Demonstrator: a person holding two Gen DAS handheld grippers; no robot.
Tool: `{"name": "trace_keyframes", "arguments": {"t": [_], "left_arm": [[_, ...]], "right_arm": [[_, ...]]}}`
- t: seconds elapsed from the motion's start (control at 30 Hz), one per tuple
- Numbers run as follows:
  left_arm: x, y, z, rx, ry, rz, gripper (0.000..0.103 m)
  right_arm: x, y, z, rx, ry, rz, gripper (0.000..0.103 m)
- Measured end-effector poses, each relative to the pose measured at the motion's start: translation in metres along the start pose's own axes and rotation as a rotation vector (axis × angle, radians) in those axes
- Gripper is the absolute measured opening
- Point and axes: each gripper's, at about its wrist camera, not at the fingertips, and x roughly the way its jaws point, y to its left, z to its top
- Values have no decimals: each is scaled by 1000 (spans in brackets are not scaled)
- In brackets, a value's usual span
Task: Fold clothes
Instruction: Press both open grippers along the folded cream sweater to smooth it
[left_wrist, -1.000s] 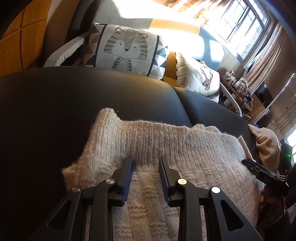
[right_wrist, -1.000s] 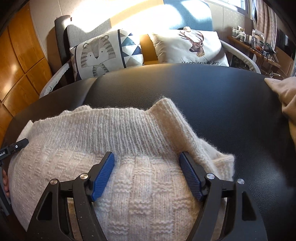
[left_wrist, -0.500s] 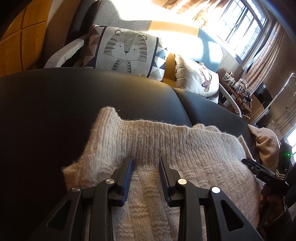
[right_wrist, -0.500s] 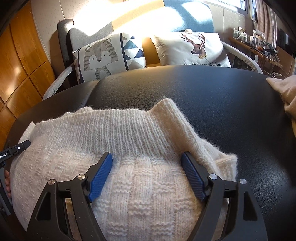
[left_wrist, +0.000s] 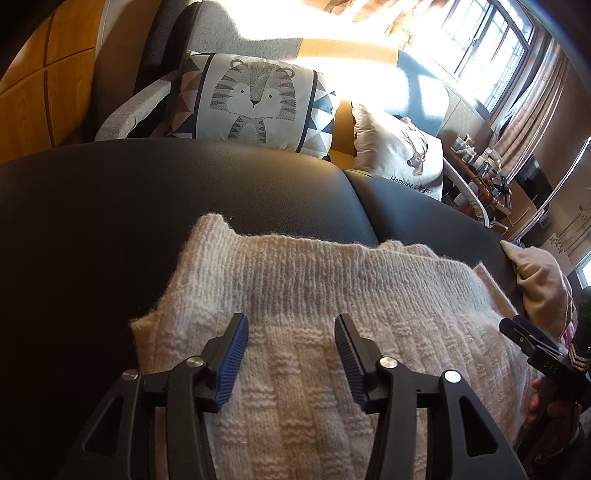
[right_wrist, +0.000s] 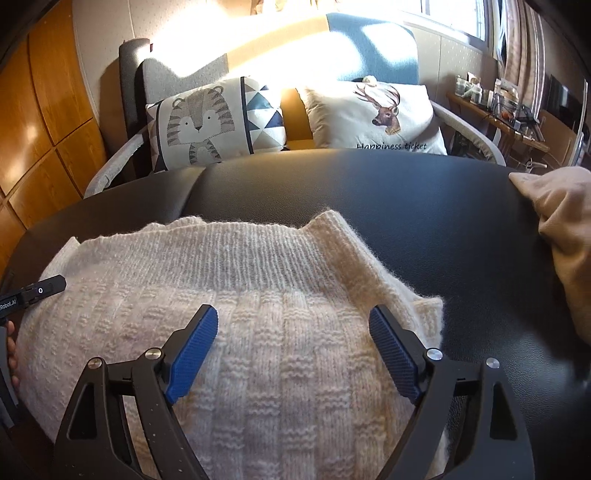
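Jaws on both grippers stand apart over a cream knitted sweater (left_wrist: 317, 295) and have hold of nothing. On the left gripper (left_wrist: 290, 325) the gap between the blue pads is moderate; the right gripper (right_wrist: 293, 317) is spread much wider. Whether any fingertip touches the wool is hard to judge from these angles. The sweater lies folded on a black padded bench (right_wrist: 406, 206), its ribbed band turned toward the far side, its far corners sticking up a little. A beige cloth (right_wrist: 561, 236) sits at the bench's right edge, apart from the sweater. Beyond the bench, a sofa holds a tiger cushion (left_wrist: 255, 99) and a deer cushion (right_wrist: 373, 110) side by side in strong sunlight.
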Motion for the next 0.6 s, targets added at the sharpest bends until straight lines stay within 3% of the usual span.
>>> {"name": "trace_keyframes", "arguments": {"t": [0.07,0.2,0.6], "left_arm": [[-3,-9,-3,36,-2,13,69],[-3,-18,-12,69,0,39,83],[-3,-20,-22,87,14,64,84]], "right_arm": [[-4,5,-2,-19,-1,-13,87],[-2,6,-8,-42,15,-25,87],[5,-13,-15,27,60,-4,98]]}}
